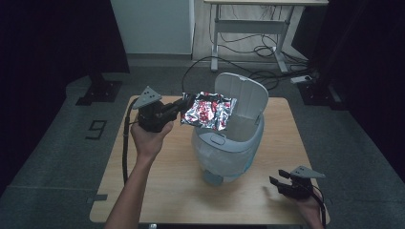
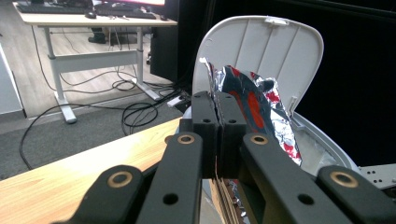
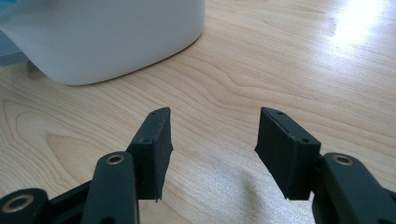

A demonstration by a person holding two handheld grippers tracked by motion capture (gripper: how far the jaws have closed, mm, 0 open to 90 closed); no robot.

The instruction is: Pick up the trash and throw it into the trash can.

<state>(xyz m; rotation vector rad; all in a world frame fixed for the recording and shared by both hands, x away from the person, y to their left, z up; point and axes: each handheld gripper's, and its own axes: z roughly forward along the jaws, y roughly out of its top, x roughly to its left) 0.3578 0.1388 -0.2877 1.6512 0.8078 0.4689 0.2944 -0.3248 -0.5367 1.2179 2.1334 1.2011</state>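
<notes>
High view: a crinkled foil wrapper (image 1: 208,111), silver with red print, hangs over the open mouth of the bin (image 1: 229,145) (lid tipped back), pinched at its edge by the left gripper (image 1: 184,106). This looks like the drop-in step; next the jaws must part. The right gripper (image 1: 277,180) rests empty, jaws apart, on the table (image 1: 157,186).

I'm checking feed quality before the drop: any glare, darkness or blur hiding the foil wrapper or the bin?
High view: dark surroundings, but the table is lit; the foil wrapper glints yet reads clearly over the bin. Left gripper view: the left gripper is sharp and the wrapper's shiny creases reflect light. Right gripper view: a bright glare patch on the wood at the upper right, with the right gripper sharp.
</notes>
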